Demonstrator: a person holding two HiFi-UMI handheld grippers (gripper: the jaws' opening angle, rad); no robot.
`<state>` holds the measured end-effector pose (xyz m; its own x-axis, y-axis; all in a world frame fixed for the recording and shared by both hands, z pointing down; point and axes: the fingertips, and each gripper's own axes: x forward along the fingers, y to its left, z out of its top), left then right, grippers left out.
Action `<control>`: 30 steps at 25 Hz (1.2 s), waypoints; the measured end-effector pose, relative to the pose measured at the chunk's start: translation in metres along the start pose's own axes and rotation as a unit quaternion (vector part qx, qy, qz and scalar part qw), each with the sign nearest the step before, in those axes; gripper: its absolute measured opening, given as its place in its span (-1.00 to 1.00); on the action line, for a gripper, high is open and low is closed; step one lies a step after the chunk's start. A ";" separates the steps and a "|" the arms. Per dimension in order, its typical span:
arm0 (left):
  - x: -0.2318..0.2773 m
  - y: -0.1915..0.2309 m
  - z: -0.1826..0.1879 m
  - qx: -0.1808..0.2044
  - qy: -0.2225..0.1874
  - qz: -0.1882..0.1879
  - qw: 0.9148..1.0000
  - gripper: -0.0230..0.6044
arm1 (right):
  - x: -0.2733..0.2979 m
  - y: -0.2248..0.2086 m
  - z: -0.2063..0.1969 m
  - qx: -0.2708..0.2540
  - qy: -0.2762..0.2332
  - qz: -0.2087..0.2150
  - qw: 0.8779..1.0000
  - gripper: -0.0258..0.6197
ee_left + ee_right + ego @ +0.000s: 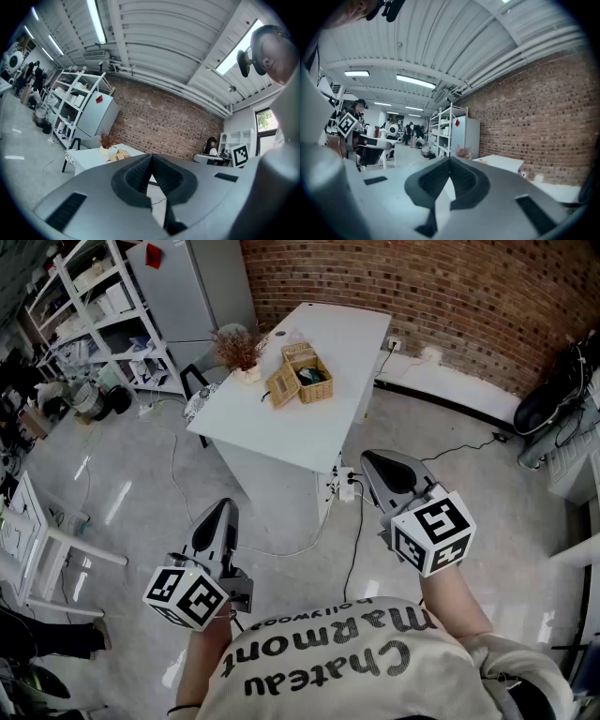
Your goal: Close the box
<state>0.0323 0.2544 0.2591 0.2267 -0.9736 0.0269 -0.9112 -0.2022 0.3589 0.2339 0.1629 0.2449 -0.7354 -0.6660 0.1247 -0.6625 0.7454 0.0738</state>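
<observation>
Closing the box had not yet begun; this looked like the approach, with the person standing on the open floor well apart from the work. The left gripper and the right gripper were both held out level in front of the body, each with its jaws brought together at the tips and nothing between them. The woven box sat on the far part of the white table, towards its right edge, plainly open: one flap hung out at its left side and what seemed a second flap lay at its far side, with something dark inside that was too small to identify. The next move, as I judged it, called for walking up to the near edge of the table, bringing a gripper to the left flap and folding it over the top, perhaps with the other gripper steadying the box's wall. A pot of dried plants stood just left of the box and would need avoiding. The table stood on a pale, glossy floor crossed by cables, with a brick wall on the far side and white shelving and a grey cabinet at the far left.
</observation>
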 end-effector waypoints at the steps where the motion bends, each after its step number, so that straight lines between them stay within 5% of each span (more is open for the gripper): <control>1: -0.002 0.001 0.002 0.000 0.000 -0.002 1.000 -0.93 | 0.000 0.003 0.001 0.000 0.001 -0.001 1.000 -0.91; 16: -0.020 0.037 0.007 0.002 0.002 -0.039 0.999 -0.93 | 0.011 0.040 -0.002 0.030 -0.007 -0.017 0.999 -0.91; 30: -0.001 0.110 0.016 -0.015 -0.019 0.061 0.998 -0.93 | 0.107 0.024 -0.004 0.058 -0.012 0.046 0.997 -0.91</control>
<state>-0.0737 0.2314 0.2832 0.1003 -0.9942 0.0375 -0.9205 -0.0784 0.3828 0.1395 0.1093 0.2638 -0.7961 -0.5966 0.1014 -0.6031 0.7961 -0.0510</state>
